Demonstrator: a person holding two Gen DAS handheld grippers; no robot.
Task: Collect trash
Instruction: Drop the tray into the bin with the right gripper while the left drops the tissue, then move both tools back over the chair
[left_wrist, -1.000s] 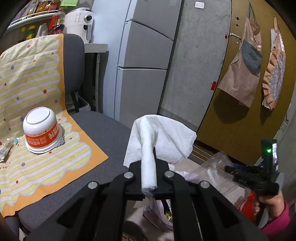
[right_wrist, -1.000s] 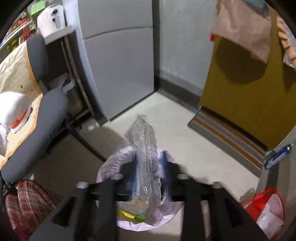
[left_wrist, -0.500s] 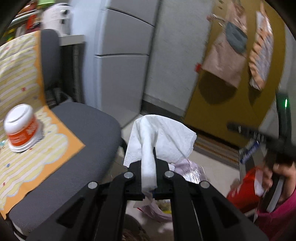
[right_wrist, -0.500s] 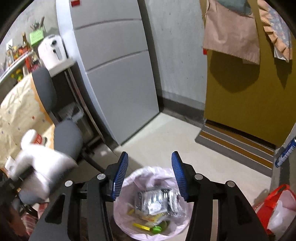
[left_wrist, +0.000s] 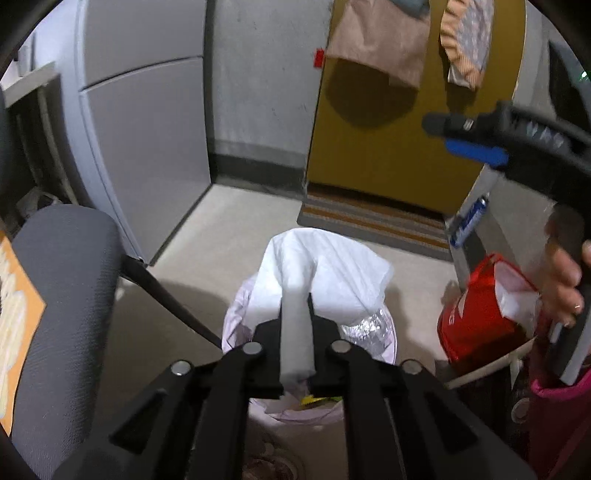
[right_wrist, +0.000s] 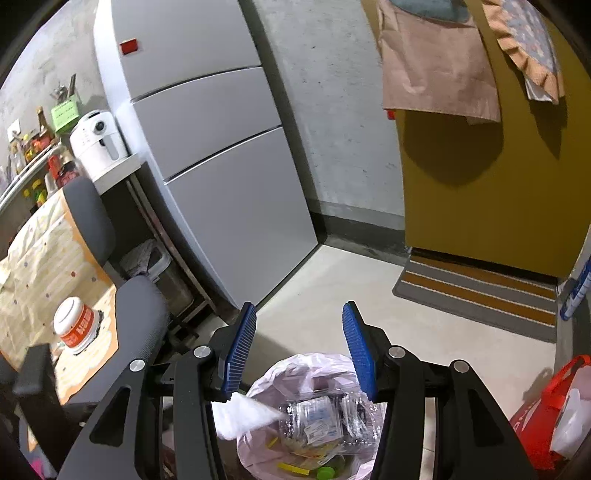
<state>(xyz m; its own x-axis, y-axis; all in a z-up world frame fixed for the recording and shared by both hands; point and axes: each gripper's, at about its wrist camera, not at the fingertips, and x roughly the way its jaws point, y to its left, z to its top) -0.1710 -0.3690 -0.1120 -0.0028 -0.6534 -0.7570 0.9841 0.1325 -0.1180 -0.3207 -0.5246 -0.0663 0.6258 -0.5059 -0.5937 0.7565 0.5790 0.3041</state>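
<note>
Tissue over the trash bag

The left gripper (left_wrist: 295, 325), its jaws just easing open, still has the white tissue (left_wrist: 325, 280) between them above the lined trash bag (right_wrist: 306, 373) on the floor; the right gripper (right_wrist: 299, 347) hangs empty, jaws apart, over it.

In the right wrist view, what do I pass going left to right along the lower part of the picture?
Orange and white bowl on the chair → gray chair seat → right gripper above the trash bin → red bag.
</note>
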